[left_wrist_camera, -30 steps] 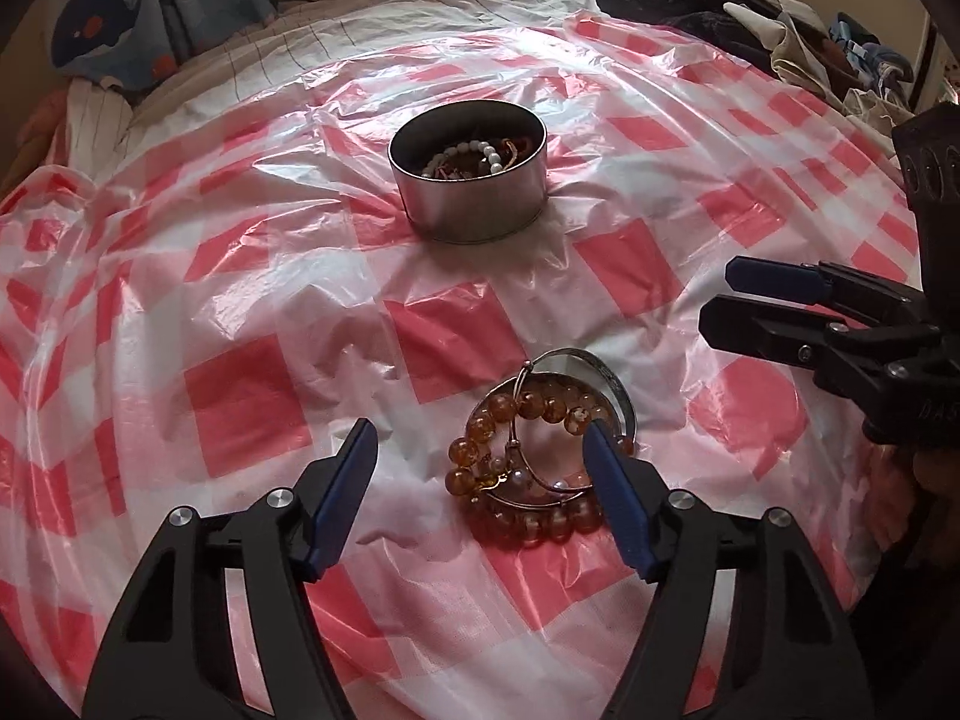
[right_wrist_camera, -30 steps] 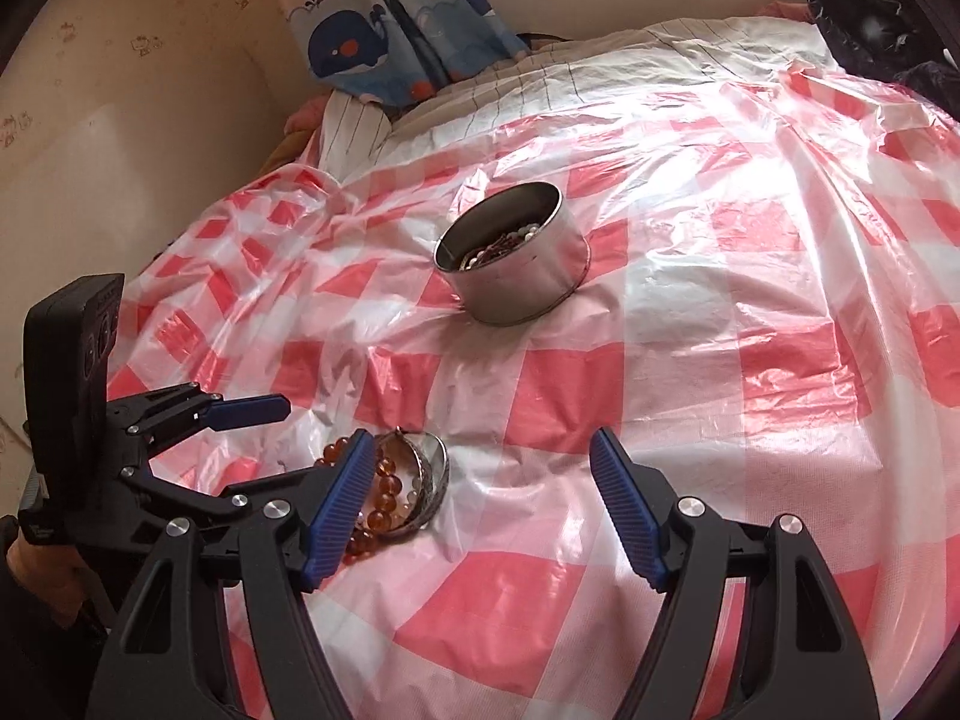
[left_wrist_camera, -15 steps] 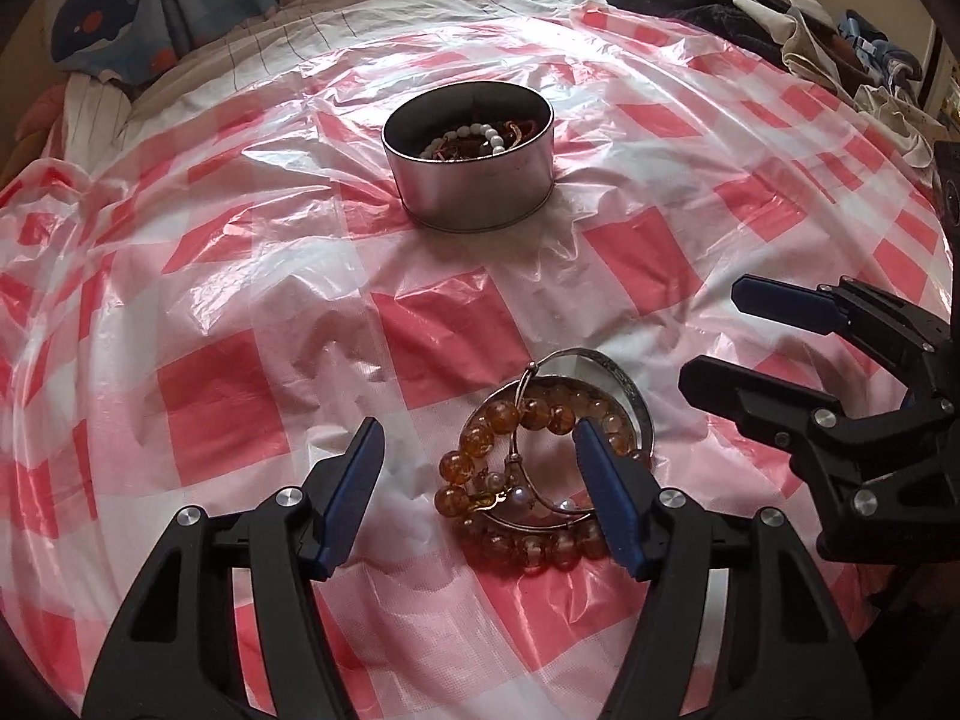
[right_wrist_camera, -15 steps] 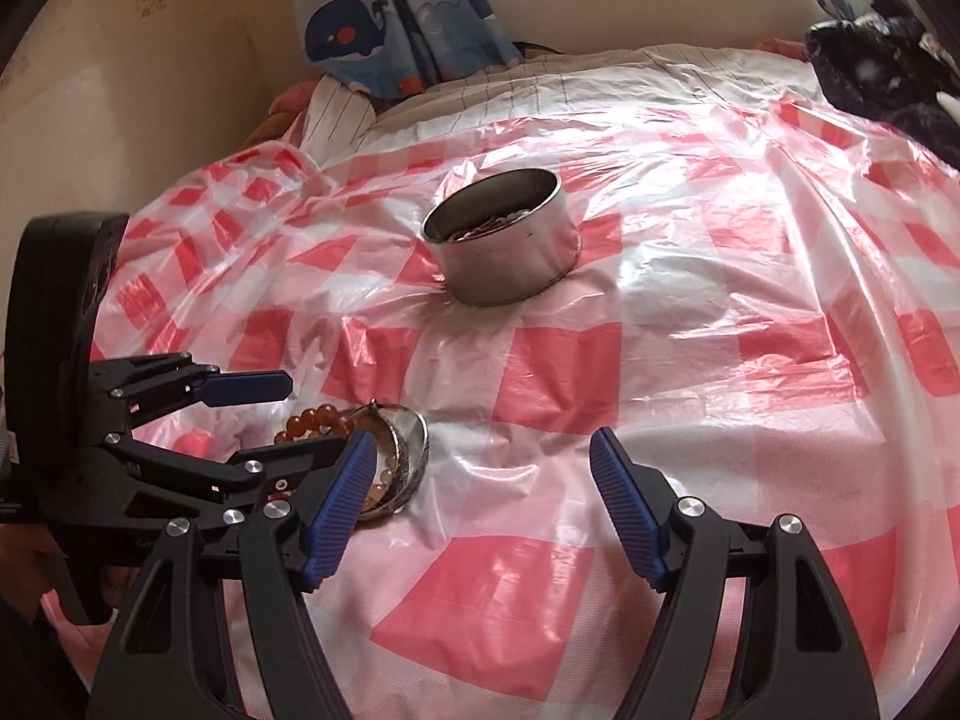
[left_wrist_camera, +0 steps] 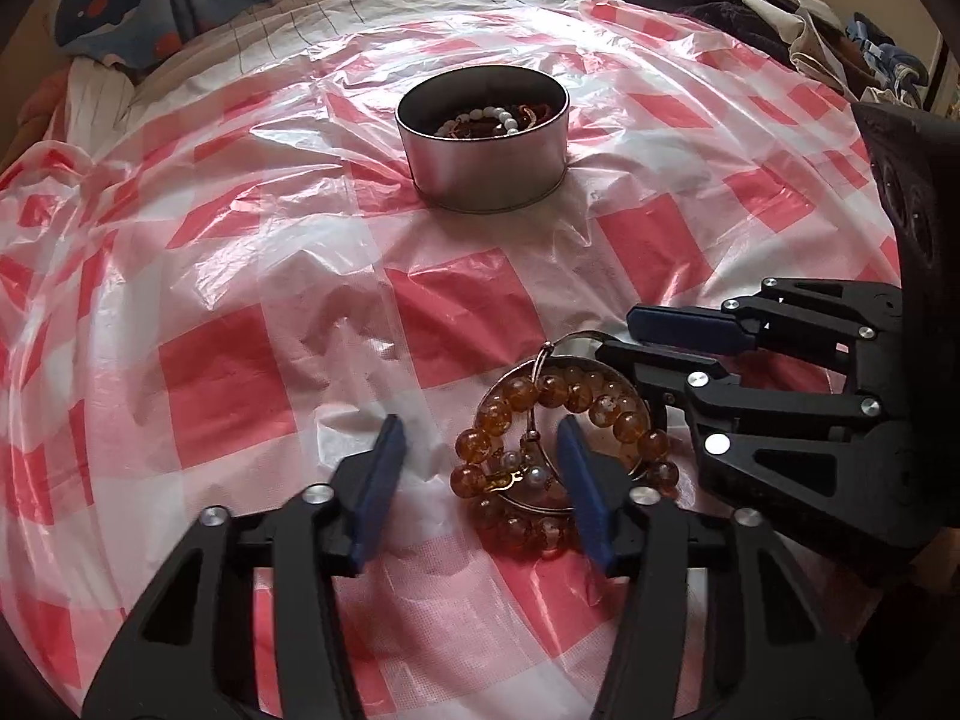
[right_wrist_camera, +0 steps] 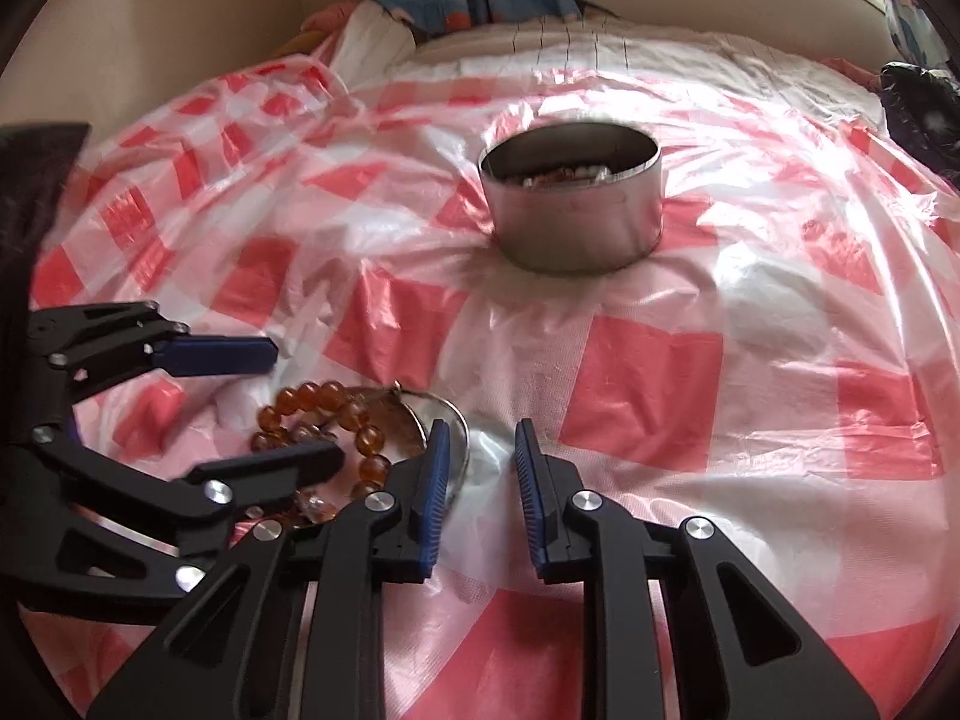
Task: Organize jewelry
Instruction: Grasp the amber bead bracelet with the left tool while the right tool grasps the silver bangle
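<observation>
A red-and-white checked plastic sheet (left_wrist_camera: 228, 372) covers the bed. On it, at about 6 o'clock in the left wrist view, lies a heap of jewelry: an amber bead bracelet (left_wrist_camera: 600, 402) tangled with thin silver bangles (left_wrist_camera: 576, 341). The left gripper (left_wrist_camera: 480, 468) stands over this heap, its jaws about a third open and closing. Its right blue pad lies over the middle of the beads, its left pad is off the heap on the sheet, and some beads are between them, but the pads do not press on anything.

The right gripper (right_wrist_camera: 480, 468) comes in from 3 o'clock in the left view. Its jaws are narrow and closing. Between them I see only the plastic sheet; its left pad is just beside the rim of a bangle (right_wrist_camera: 456, 420).

A round metal tin (left_wrist_camera: 483, 150) stands at 12 o'clock, well apart from the heap, with white beads (left_wrist_camera: 492, 117) and other pieces inside. At 11 o'clock is a cloth with a whale print (left_wrist_camera: 102, 6). I can read no writing or brand anywhere.
</observation>
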Demonstrator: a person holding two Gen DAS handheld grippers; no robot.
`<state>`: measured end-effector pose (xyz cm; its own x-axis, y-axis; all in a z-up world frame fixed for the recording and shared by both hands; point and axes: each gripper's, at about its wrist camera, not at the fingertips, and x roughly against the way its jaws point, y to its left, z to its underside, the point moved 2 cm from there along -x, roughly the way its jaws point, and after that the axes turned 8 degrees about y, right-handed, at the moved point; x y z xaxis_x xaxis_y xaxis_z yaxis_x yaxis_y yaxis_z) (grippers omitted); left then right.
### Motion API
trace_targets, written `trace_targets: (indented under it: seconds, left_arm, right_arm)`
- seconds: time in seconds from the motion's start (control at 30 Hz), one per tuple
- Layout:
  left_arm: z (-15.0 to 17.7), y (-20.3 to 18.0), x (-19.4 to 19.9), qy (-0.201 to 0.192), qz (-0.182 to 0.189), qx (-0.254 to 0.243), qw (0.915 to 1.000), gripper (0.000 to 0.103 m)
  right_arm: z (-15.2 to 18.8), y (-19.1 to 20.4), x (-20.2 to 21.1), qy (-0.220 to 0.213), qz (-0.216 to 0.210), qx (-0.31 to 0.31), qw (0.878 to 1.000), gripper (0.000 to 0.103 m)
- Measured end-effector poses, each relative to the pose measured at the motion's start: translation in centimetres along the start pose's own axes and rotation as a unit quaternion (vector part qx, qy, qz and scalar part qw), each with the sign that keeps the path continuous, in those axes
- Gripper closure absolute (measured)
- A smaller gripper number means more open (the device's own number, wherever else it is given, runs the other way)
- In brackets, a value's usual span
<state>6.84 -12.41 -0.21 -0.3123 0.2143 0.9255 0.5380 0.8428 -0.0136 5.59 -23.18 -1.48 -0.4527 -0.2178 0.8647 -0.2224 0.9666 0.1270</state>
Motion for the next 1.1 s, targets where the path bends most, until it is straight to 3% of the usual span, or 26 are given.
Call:
trace_targets:
  seconds: [0.03, 0.1, 0.13, 0.3, 0.5, 0.57, 0.73, 1.1]
  left_arm:
    - [0.0, -0.3, 0.1, 0.000, 0.012, -0.009, 0.9999, 0.082]
    - [0.0, -1.1, 0.4, -0.003, 0.017, -0.024, 0.9996, 0.093]
    - [0.0, -1.2, 0.6, -0.004, 0.020, -0.027, 0.9994, 0.093]
    - [-0.2, 0.6, 2.2, -0.027, 0.053, 0.020, 0.9980, 0.093]
    - [0.0, 1.2, 1.5, -0.009, 0.033, 0.025, 0.9991, 0.092]
    - [0.2, 1.2, 0.9, 0.000, 0.020, 0.022, 0.9996, 0.091]
    - [0.4, 1.0, 0.1, 0.013, 0.004, 0.012, 0.9998, 0.073]
    - [0.5, 1.1, 0.1, 0.013, -0.001, 0.012, 0.9998, 0.063]
  right_arm:
    - [0.0, 0.0, -0.1, 0.002, 0.003, 0.001, 1.000, 0.083]
    - [0.1, 0.3, 0.1, -0.002, 0.007, 0.008, 1.000, 0.092]
    - [0.2, 0.4, 0.4, -0.007, 0.012, 0.014, 1.000, 0.098]
    - [1.0, -1.0, 3.1, -0.041, 0.038, -0.007, 0.998, 0.103]
    - [0.9, -1.5, 3.8, -0.055, -0.033, -0.027, 0.998, 0.102]
    - [0.7, -0.6, 3.1, -0.045, -0.042, -0.018, 0.998, 0.102]
    - [0.5, -0.4, 0.2, 0.005, -0.014, -0.017, 1.000, 0.102]
    - [-0.1, -0.3, 1.8, -0.036, -0.043, -0.023, 0.998, 0.102]
